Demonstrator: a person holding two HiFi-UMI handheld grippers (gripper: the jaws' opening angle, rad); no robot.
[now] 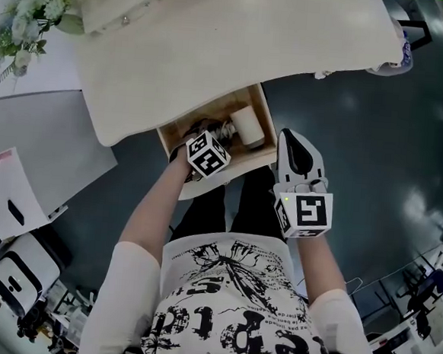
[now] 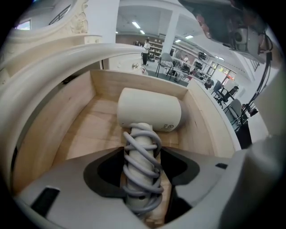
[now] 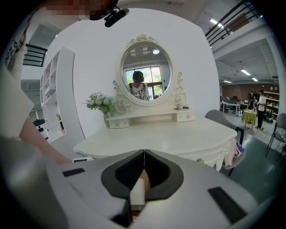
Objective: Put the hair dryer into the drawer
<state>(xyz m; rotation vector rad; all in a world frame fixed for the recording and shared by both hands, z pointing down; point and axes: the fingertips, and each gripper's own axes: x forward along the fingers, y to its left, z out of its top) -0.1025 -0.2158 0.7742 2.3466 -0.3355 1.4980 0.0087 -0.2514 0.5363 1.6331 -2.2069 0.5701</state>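
The white hair dryer (image 2: 149,115) lies in the open wooden drawer (image 2: 134,83), barrel toward the back wall. Its handle is wrapped in a grey cord (image 2: 142,166). My left gripper (image 2: 142,154) is shut on that handle, jaws pressed to both sides, low inside the drawer. In the head view the hair dryer (image 1: 247,126) shows in the drawer (image 1: 267,121) beyond the left gripper (image 1: 208,133). My right gripper (image 1: 293,138) hovers just right of the drawer's front corner. In the right gripper view, my right gripper (image 3: 144,153) has its jaws shut together on nothing.
The drawer juts from under a white dressing table (image 1: 216,50) with an oval mirror (image 3: 145,67) and a flower vase (image 3: 102,103). A grey chair (image 3: 223,119) stands at the table's right. Dark floor lies right of the drawer. The person's legs are below the drawer front.
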